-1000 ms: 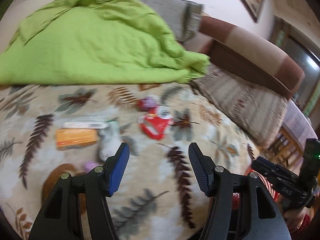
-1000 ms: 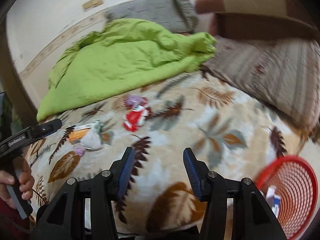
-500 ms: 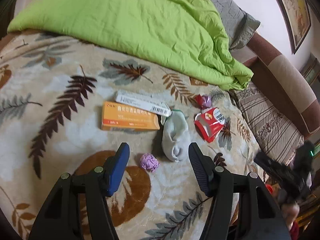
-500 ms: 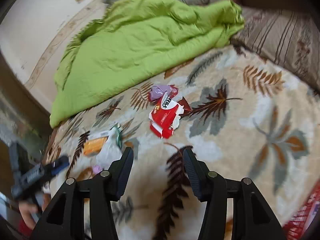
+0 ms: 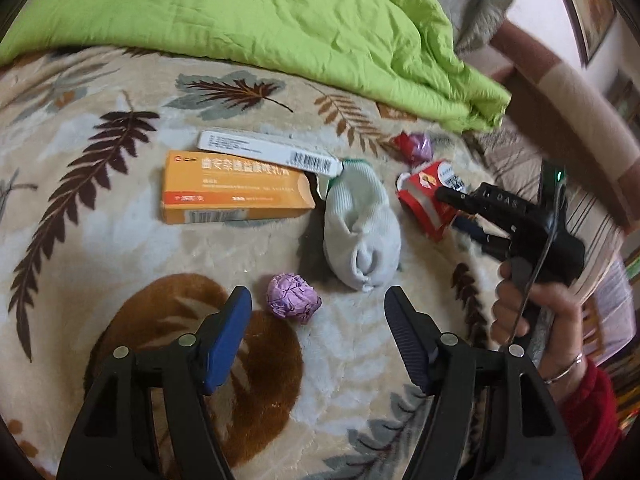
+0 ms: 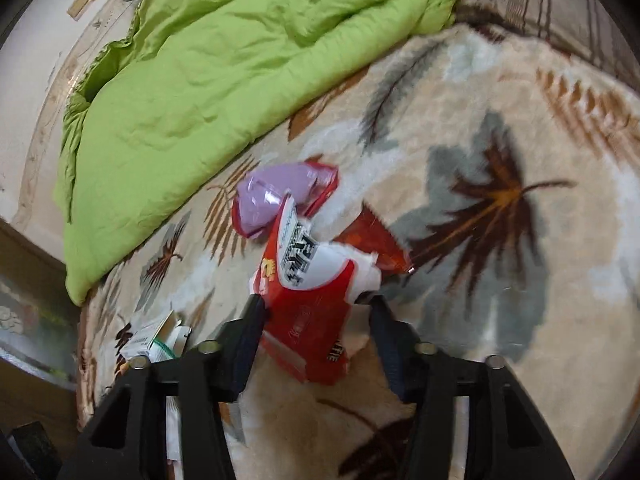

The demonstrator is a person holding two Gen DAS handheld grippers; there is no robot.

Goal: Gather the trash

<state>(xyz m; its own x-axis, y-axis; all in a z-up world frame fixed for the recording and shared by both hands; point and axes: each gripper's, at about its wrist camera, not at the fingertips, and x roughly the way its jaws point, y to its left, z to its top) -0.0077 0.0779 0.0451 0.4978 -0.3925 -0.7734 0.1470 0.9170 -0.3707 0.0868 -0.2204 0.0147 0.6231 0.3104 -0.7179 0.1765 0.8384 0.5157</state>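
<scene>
On the leaf-patterned blanket (image 5: 120, 240) lie an orange box (image 5: 236, 192), a white box (image 5: 264, 152), a white sock (image 5: 360, 224), a crumpled purple paper ball (image 5: 292, 298), a red carton (image 5: 428, 204) and a purple-and-red wrapper (image 5: 416, 146). My left gripper (image 5: 318, 304) is open, the purple ball just ahead between its fingertips. In the right wrist view my right gripper (image 6: 314, 306) is open with the torn red carton (image 6: 312, 300) lying between its fingers; the purple-and-red wrapper (image 6: 276, 200) lies just beyond. The right gripper's body (image 5: 516, 220), held by a hand, reaches over the carton.
A rumpled green quilt (image 5: 260, 20) covers the far part of the bed. A striped pillow (image 6: 560, 12) and a brown headboard (image 5: 560, 92) lie to the right. A grey pillow (image 5: 468, 4) sits behind the quilt.
Both grippers have moved closer to the blanket. The left one now stands over the purple ball; the right one has come down around the red carton. Both stay open.
</scene>
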